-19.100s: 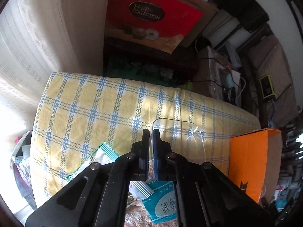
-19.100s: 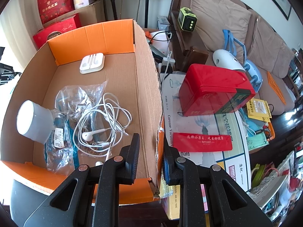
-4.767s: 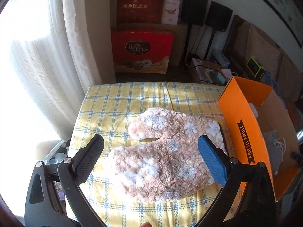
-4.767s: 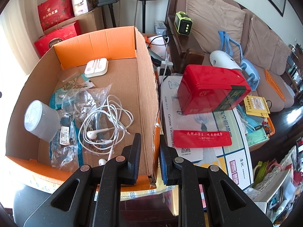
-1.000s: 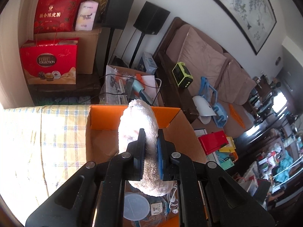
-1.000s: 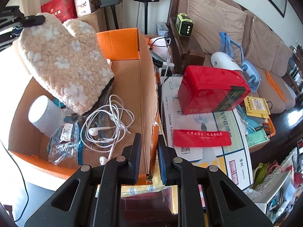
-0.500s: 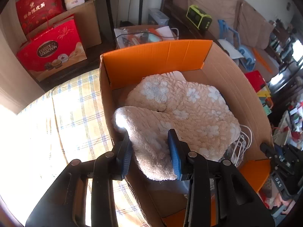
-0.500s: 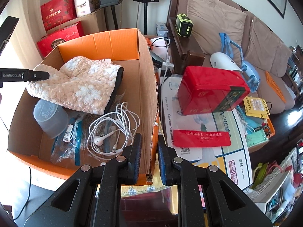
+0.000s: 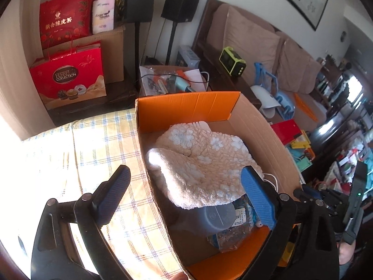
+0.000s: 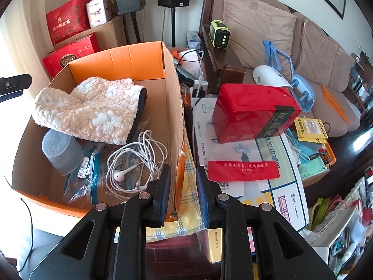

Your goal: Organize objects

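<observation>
The fleecy oven mitt [image 10: 93, 109] lies flat inside the cardboard box [image 10: 173, 107], in the half toward the orange back flap [image 9: 186, 109]. In the right wrist view its long axis runs roughly across the box: the black-edged cuff [image 10: 137, 114] faces the right wall, the rounded finger end points to the left wall, and the thumb points toward the back flap. The mitt rests partly on an overturned translucent plastic cup [image 10: 61, 152] and on clear snack bags [image 10: 88, 179]. A tangle of white wired earphones [image 10: 137, 161] lies beside the cuff, on the bags. A white case [image 10: 127, 81] peeks out behind the mitt.

Left gripper [image 9: 186, 196]: jaws opening, already wide, holding nothing; they straddle the box's left wall, with the mitt below and between them, untouched.

Right gripper [image 10: 183, 193]: jaws opening slightly, a narrow gap; the box's right wall stands between the pads, with no visible pressure.

The box sits on a yellow checked cloth [image 9: 93, 144].
</observation>
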A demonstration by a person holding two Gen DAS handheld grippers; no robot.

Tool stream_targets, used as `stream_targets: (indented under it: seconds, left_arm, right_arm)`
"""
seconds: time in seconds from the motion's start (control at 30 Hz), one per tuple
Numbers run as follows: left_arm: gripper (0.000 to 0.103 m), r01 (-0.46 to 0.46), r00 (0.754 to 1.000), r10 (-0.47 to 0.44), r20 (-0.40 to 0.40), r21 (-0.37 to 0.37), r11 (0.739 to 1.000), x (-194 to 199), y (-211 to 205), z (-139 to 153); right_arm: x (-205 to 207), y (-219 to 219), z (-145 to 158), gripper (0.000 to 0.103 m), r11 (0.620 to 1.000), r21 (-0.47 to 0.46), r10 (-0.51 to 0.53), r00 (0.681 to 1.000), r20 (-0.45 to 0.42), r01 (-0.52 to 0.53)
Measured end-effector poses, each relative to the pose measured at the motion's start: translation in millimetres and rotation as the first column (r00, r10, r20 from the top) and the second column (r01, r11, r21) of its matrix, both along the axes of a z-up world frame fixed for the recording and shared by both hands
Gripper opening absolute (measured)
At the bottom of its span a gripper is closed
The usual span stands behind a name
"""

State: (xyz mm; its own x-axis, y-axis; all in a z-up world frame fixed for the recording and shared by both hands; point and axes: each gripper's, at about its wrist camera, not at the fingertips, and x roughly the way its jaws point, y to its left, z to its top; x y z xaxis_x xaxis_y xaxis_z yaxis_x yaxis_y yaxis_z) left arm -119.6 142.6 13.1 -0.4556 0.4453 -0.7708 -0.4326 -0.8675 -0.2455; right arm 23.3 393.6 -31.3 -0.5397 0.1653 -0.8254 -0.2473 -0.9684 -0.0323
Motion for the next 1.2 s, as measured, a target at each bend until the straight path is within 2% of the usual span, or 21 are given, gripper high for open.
stream_targets:
  seconds: [0.17,0.33,0.5,0.77,1.07,1.2]
  left_arm:
    - [0.097,-0.034,0.998,0.033,-0.045,-0.006,0.999,12.9,-14.7,10.2]
    - [0.098,-0.054,0.995,0.050,-0.083,-0.036,0.998,28.8,-24.0,14.2]
    - [0.103,-0.107,0.989,0.099,-0.110,-0.064,0.992,45.8,-35.6,16.4]
    - [0.103,-0.182,0.975,0.175,-0.137,-0.039,0.982,69.3,-72.5,18.5]
    - [0.103,-0.283,0.945,0.273,-0.182,-0.030,0.959,96.0,-119.2,27.6]
    - [0.103,-0.302,0.939,0.293,-0.179,-0.023,0.953,112.6,-130.1,23.3]
  right_arm:
    - [10.8,2.1,15.6,0.038,1.000,0.014,-0.020,0.999,-0.037,0.021]
    - [18.7,-4.6,35.6,0.045,1.000,0.012,-0.012,0.996,-0.091,0.013]
    - [23.2,-26.3,49.2,0.056,0.999,0.023,0.038,0.990,-0.136,-0.035]
    - [17.3,-71.5,50.7,0.074,0.991,0.029,0.130,0.978,-0.162,-0.127]
    - [25.1,-107.1,52.8,0.083,0.985,0.033,0.170,0.964,-0.205,-0.167]
    - [30.6,-117.6,53.8,0.085,0.985,0.047,0.171,0.961,-0.216,-0.165]
